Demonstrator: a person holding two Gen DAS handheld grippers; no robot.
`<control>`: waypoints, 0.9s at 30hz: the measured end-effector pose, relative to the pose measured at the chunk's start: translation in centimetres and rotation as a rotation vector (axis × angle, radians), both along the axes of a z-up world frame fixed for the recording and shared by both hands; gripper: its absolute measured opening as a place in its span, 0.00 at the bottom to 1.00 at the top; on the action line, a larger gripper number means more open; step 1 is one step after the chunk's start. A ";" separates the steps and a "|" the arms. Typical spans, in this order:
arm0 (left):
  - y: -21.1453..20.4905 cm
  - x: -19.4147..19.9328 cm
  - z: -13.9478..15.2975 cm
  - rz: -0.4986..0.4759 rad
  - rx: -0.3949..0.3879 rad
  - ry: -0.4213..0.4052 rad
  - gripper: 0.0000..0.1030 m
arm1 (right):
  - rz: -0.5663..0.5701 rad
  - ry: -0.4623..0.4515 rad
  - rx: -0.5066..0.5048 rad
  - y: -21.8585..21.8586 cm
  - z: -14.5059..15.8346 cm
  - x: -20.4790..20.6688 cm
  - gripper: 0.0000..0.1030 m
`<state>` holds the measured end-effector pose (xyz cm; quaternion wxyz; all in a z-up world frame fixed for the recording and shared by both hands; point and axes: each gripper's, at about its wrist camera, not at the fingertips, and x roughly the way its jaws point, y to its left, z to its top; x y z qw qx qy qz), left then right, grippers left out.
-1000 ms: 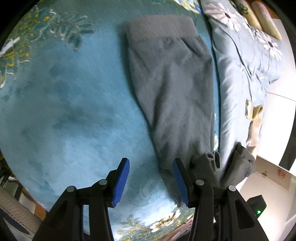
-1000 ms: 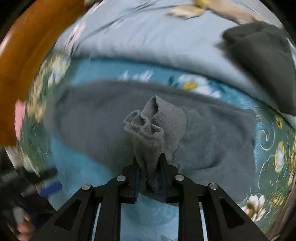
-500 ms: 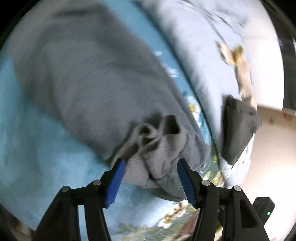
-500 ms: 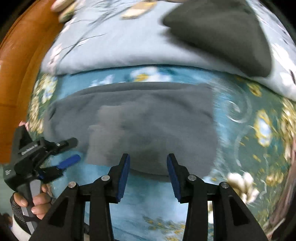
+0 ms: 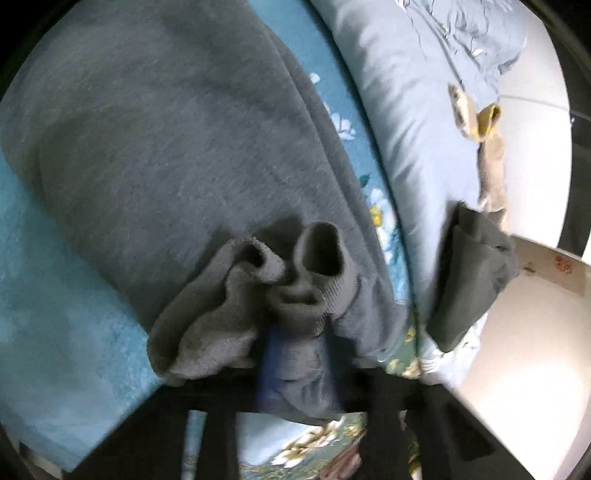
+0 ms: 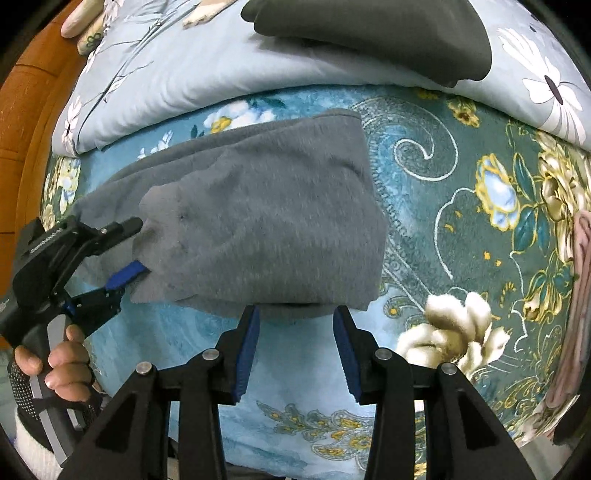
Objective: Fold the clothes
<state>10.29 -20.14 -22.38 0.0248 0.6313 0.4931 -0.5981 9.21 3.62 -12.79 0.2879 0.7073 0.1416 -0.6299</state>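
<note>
Bed [image 6: 461, 206]: covered by a teal floral blanket; a pale blue floral duvet [image 6: 177, 74] lies bunched along its far edge. A dark folded garment [image 6: 369, 26] rests on the duvet.

Grey trousers [image 6: 266, 229]: folded over on themselves, lying flat on the blanket near the middle of the bed, just beside the duvet.

Left claw [image 6: 127, 251]: held in a person's hand [image 6: 62, 365], engaged at the trousers' cuff end. In its own view the bunched ribbed cuffs [image 5: 295, 288] sit between the blurred blue fingers; whether they are clamped cannot be told.

Right claw [image 6: 295, 343]: jaws spread wide, holding nothing, positioned just at the near edge of the trousers.
</note>
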 end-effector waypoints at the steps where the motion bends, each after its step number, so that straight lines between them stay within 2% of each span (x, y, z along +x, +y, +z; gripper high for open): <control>1: 0.1 0.0 0.3 -0.013 -0.022 0.004 0.11 | -0.002 0.004 -0.005 0.0 0.2 -0.3 0.41; 6: -0.3 1.6 4.9 -0.064 -0.039 0.162 0.10 | -0.022 0.024 -0.018 -0.2 1.1 -1.6 0.41; 7: -0.5 2.3 5.4 -0.082 -0.069 0.165 0.10 | -0.026 0.026 -0.021 -0.2 1.1 -1.8 0.41; 9: -1.4 3.4 4.8 -0.058 -0.088 0.129 0.10 | -0.033 0.028 -0.026 0.0 1.3 -2.2 0.41; 12: -2.6 5.1 2.4 0.006 -0.094 0.053 0.11 | -0.040 0.020 -0.013 0.1 0.9 -2.1 0.41; 15: -2.5 5.3 0.8 -0.011 -0.102 -0.003 0.17 | -0.050 0.001 -0.008 0.1 0.5 -1.8 0.41; 16: -3.0 5.9 0.8 -0.024 -0.109 -0.018 0.21 | -0.050 0.000 -0.011 0.1 0.5 -1.6 0.41; 18: -3.7 6.6 0.9 -0.029 -0.131 -0.033 0.43 | -0.040 0.000 -0.014 -0.1 0.5 -1.2 0.41; 20: -4.2 7.0 0.6 -0.009 -0.128 -0.035 0.53 | -0.024 -0.002 -0.014 -0.4 0.5 -0.9 0.41; 22: -4.7 7.3 0.0 0.012 -0.111 -0.052 0.54 | -0.020 -0.001 -0.015 -0.6 0.5 -0.9 0.41; 26: -4.9 7.4 -0.5 0.040 -0.025 0.000 0.52 | -0.013 -0.001 -0.018 -1.1 0.7 -0.8 0.41; 27: -4.8 7.4 -0.4 0.040 -0.004 0.018 0.49 | -0.011 -0.001 -0.018 -1.2 0.7 -0.8 0.41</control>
